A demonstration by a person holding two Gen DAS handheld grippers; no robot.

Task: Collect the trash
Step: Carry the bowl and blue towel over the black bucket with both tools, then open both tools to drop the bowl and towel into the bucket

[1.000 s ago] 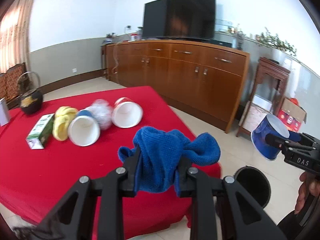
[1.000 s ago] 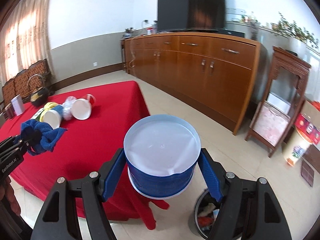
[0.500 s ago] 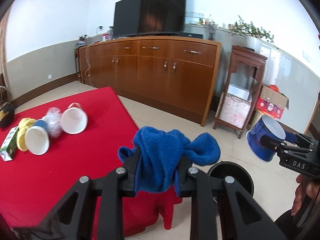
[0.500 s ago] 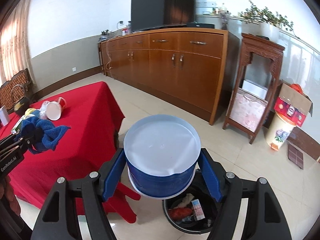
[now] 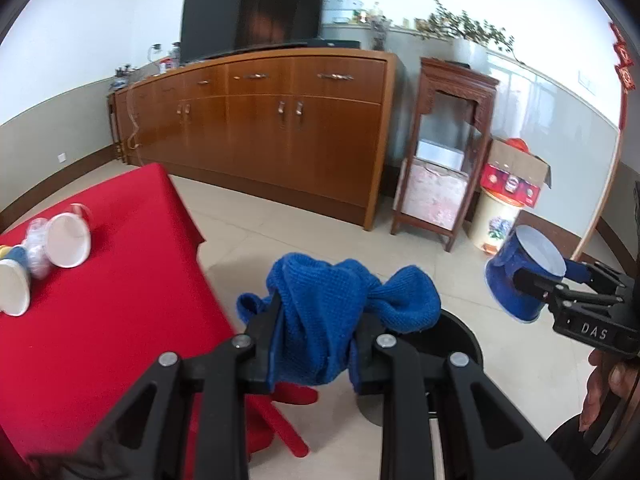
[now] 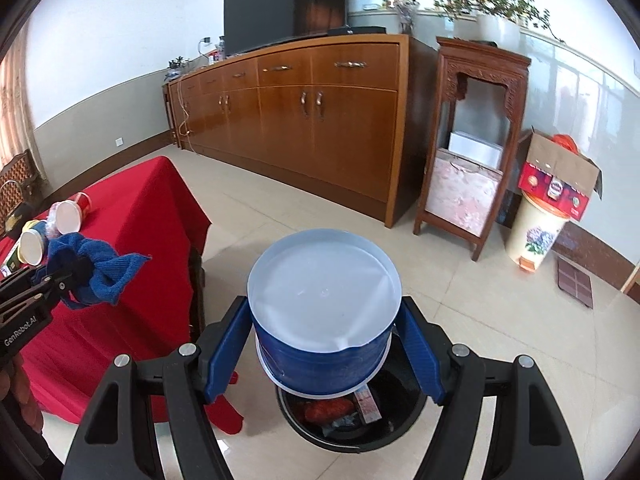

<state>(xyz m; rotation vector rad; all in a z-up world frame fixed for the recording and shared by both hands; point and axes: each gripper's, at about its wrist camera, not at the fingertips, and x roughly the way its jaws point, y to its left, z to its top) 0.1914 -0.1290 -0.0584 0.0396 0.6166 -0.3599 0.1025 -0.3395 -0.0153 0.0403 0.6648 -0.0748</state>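
My left gripper [image 5: 316,340] is shut on a crumpled blue cloth [image 5: 336,308], held in the air beside the red table [image 5: 112,320]. The same cloth [image 6: 100,268] shows at the left of the right wrist view. My right gripper [image 6: 324,344] is shut on a blue paper cup [image 6: 324,320], its white bottom facing the camera, directly above a black trash bin [image 6: 348,428] with rubbish in it. In the left wrist view the cup [image 5: 520,280] hangs at the right and the bin [image 5: 452,344] lies partly hidden behind the cloth.
Several white cups [image 5: 68,236] and other litter lie on the red table's far left. A long wooden sideboard [image 5: 280,132] with a TV lines the wall, then a dark wooden stand [image 5: 448,152], a floral bin [image 6: 536,232] and a cardboard box [image 6: 560,176]. Tiled floor surrounds the bin.
Both grippers have swung right, away from the table and over the floor. The black bin has come under the blue cup. Both grips are unchanged.
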